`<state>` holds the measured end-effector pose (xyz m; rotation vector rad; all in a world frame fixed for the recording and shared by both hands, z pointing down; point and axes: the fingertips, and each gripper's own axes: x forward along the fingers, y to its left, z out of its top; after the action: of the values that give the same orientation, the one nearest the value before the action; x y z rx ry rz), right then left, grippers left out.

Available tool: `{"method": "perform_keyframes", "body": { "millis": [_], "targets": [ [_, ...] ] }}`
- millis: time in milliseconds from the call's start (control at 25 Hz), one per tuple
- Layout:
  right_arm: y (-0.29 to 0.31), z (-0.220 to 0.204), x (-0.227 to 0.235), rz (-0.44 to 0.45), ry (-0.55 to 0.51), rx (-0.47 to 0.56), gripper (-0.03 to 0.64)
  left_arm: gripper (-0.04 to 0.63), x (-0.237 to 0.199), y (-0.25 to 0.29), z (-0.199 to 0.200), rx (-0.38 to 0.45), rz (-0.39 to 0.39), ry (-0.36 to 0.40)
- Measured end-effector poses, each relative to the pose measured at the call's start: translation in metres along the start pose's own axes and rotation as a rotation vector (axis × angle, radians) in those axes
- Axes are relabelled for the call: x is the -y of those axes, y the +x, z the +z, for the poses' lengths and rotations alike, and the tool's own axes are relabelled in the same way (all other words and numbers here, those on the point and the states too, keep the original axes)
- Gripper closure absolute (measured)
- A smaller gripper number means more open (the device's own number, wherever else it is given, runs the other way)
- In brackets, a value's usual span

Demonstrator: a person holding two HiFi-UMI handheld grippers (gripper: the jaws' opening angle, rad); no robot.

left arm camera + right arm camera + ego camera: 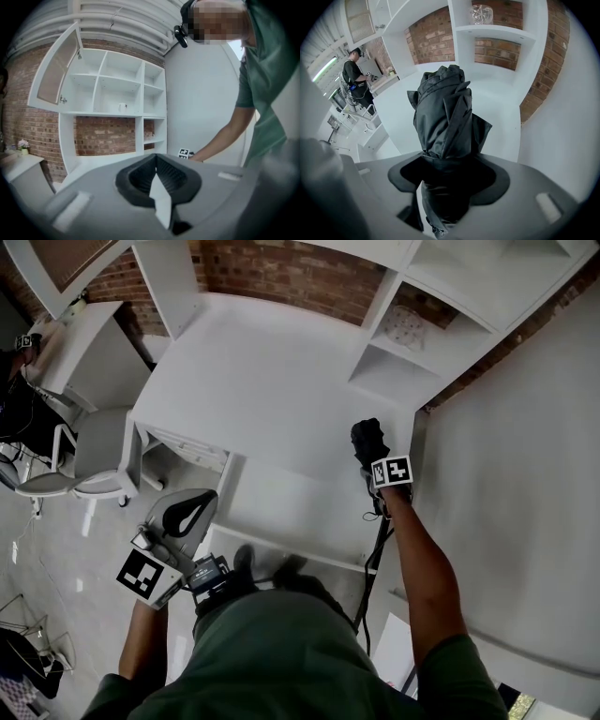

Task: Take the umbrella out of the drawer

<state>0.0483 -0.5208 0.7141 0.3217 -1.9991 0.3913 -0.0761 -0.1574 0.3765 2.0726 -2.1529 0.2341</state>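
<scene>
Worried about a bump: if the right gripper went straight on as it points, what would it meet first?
Probably the white desk top: the right gripper, shut on the black umbrella, points steeply down at it. The umbrella's end would touch first; the depth is unclear.

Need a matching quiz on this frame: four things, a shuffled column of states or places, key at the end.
1. black folded fabric umbrella
2. white desk drawer
3. left gripper
4. grey office chair

a. fingers shut, nothing held
b. gripped by the right gripper
c. pulled open
d. on the floor beside the white desk

Pairs: 1-b, 2-c, 3-a, 4-d
</scene>
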Motion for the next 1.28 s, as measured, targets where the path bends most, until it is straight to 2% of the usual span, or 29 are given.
{"method": "perform_keyframes", "body": {
  "millis": [360,880,1280],
  "targets": [
    [0.024,-0.006,0.009,0.01,0.002,-0.044,0.345,0.592,0.001,0.006,-0.013,-0.038,0.023,-0.026],
    [0.036,-0.01,0.012,0.01,0.005,-0.066,0.335,0.592,-0.007,0.015,-0.018,-0.053,0.001,-0.03],
    [0.016,0.005,-0.005,0.005,-0.014,-0.01,0.308,0.592,-0.023,0.01,-0.007,-0.013,-0.042,-0.009]
  ]
}}
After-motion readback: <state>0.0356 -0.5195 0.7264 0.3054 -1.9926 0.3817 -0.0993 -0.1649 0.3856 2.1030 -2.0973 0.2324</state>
